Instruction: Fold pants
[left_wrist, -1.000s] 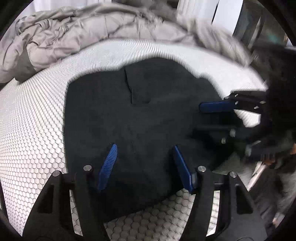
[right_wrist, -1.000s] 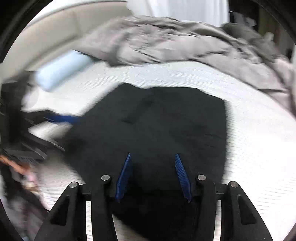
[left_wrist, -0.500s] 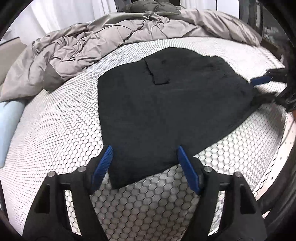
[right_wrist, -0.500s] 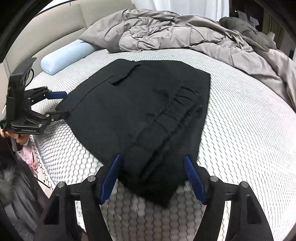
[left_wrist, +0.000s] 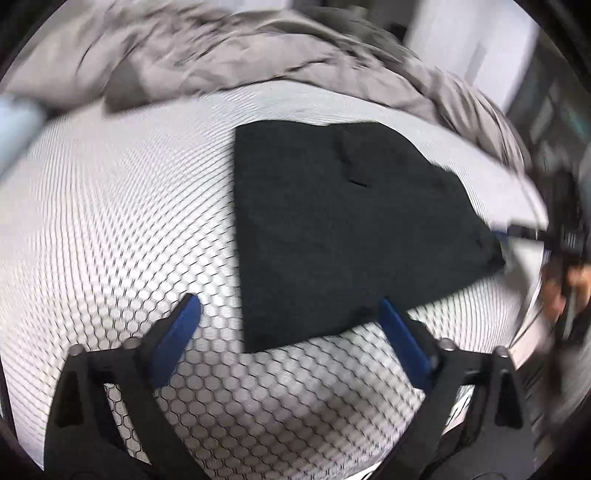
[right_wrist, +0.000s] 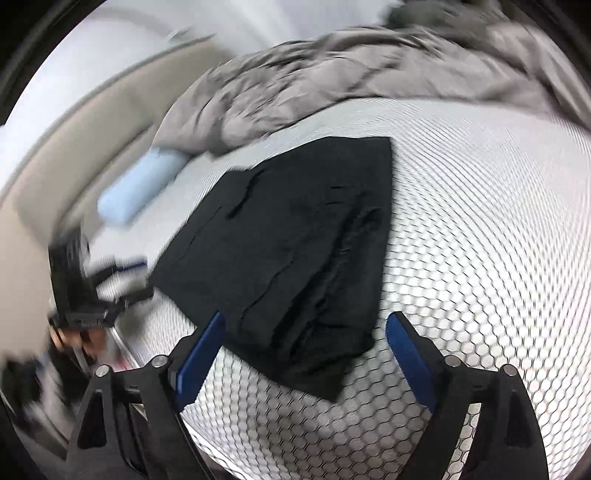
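Black pants (left_wrist: 340, 236) lie folded flat on the white honeycomb-patterned mattress (left_wrist: 122, 221). They also show in the right wrist view (right_wrist: 295, 258), with bunched layers along their near right side. My left gripper (left_wrist: 291, 328) is open and empty, hovering just in front of the pants' near corner. My right gripper (right_wrist: 306, 343) is open and empty, above the pants' near edge. The right gripper also shows blurred in the left wrist view (left_wrist: 532, 232), beside the pants' far right corner. The left gripper shows in the right wrist view (right_wrist: 129, 277), at the pants' left corner.
A rumpled grey duvet (left_wrist: 229, 55) lies piled along the far side of the bed, also in the right wrist view (right_wrist: 351, 74). A light blue bolster pillow (right_wrist: 136, 188) rests by the beige headboard (right_wrist: 74, 140). The mattress edge runs near both grippers.
Both grippers have drawn back from the pants and stayed open. Both views have swung and are now motion-blurred. The pants lie where they were.
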